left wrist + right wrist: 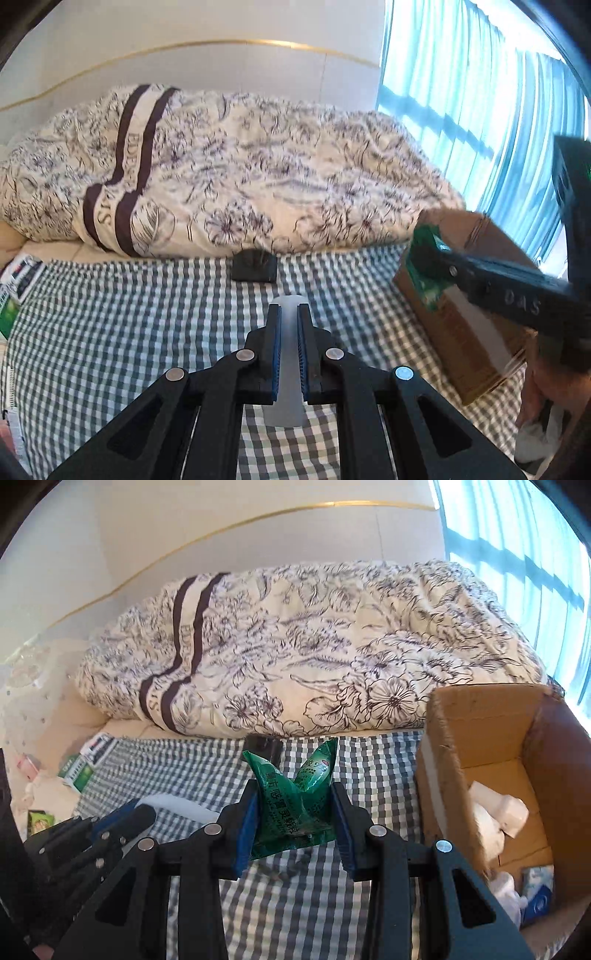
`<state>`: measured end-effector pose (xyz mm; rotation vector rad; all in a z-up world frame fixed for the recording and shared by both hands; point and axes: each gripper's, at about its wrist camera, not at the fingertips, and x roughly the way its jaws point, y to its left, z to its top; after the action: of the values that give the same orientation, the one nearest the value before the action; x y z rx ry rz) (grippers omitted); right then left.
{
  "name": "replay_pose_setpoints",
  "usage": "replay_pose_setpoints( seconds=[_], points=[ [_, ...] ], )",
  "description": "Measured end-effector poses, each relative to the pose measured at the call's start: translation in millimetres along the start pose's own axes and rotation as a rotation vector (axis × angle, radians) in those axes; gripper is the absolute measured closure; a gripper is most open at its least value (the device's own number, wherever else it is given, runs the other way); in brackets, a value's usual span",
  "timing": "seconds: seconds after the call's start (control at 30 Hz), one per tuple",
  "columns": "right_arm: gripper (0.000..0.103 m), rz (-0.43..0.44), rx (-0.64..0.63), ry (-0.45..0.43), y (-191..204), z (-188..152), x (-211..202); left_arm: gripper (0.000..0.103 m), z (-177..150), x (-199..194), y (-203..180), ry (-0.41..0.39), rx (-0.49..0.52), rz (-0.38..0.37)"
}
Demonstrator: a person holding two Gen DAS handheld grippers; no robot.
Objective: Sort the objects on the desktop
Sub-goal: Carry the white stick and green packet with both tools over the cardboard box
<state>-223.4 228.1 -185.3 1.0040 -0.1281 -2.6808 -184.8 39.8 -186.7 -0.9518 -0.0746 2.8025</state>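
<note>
Checked cloth (110,314) covered the bed where you worked, with a flowery quilt (258,166) bunched up behind it and blue curtains (461,92) at 2 o'clock.

Your left gripper (289,317) was squeezed onto a pale plastic piece (289,369). The piece sat right between the two blue pads. It was long and thin, and its long side ran the same way as the fingers, pointing toward 12 o'clock. Its rounded tip poked out just past the fingertips. A small black thing (255,268) lay on the cloth farther off at 12 o'clock, near the quilt.

Your right gripper (294,797) was clamped on a green packet (291,808). The packet was crumpled between the pads. Its top stuck up and forward past the fingertips, toward 12 o'clock, split into two points. Its bottom edge hung down below the pads.

In the right wrist view, a cardboard box (443,746) stood at 3 o'clock, just beside the gripper. White things (498,808) and a blue pack (539,890) lay inside it. In the left wrist view, the packet and your right gripper were at the near edge of the box. Small boxes (83,771) lay at 9 o'clock, off the cloth's edge.
</note>
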Motion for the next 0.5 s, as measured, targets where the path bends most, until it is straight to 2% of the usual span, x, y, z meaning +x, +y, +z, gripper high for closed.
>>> replay_pose_setpoints(
  seconds=[0.5],
  points=[
    [0.066, -0.016, -0.054, -0.137, 22.1, 3.3, -99.5, 0.095, 31.7, -83.2, -20.4, -0.148, 0.036, 0.025]
  ],
)
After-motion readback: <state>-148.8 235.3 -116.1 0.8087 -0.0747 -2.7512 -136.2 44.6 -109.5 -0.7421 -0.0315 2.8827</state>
